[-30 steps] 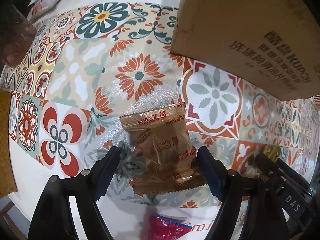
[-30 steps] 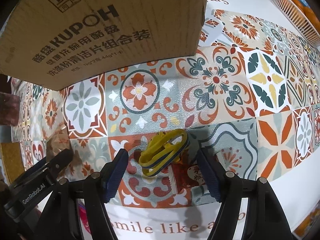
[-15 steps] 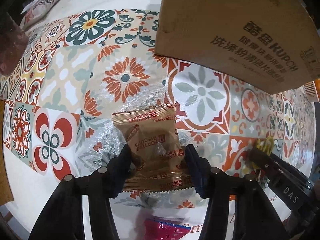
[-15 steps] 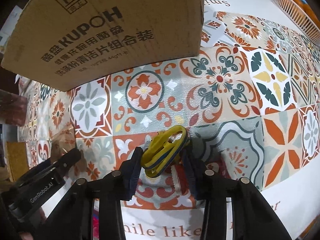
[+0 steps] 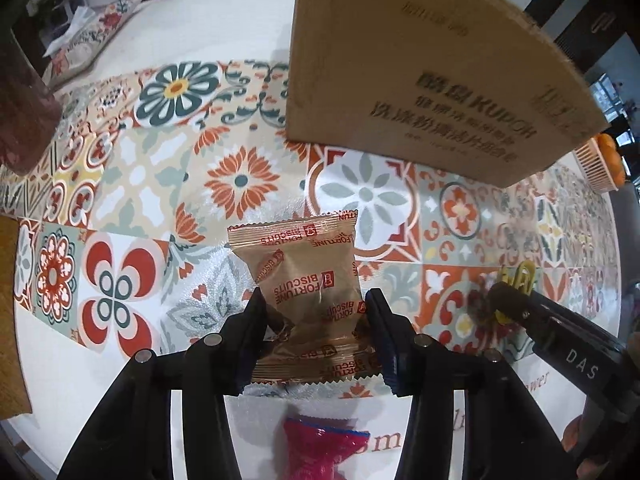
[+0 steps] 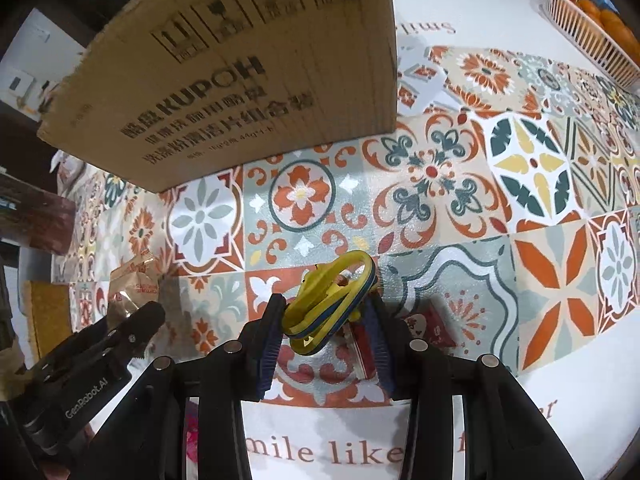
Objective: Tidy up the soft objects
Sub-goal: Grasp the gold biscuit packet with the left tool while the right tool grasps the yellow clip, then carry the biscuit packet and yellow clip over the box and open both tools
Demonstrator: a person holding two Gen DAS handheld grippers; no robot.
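Since the earlier frames, both pairs of fingers have been drawn in from wide apart until each grips an object, and both objects are now seen raised off the patterned tile-print tablecloth (image 5: 132, 184). On the left, the glossy brown plastic "Fortune Biscuits" packet (image 5: 306, 296) is pinched at its lower half by the left gripper (image 5: 314, 312), whose blue-padded fingers (image 5: 380, 344) press against its two sides; the packet is held upright, its crimped top edge toward twelve o'clock. On the right, the yellow-and-blue soft rubbery ring toy (image 6: 330, 304) is clamped by the right gripper (image 6: 326, 320), tilted with its loop toward one o'clock. A large brown cardboard box printed "KUPOH" (image 5: 420, 80) is seen standing on the cloth at one o'clock in the left view and at eleven o'clock in the right view (image 6: 240, 72), well apart from both held objects. A pink plastic packet (image 5: 324, 452) lies below the left gripper at six o'clock. A white slatted basket of oranges (image 6: 588, 28) sits at the table's edge at one o'clock in the right view.
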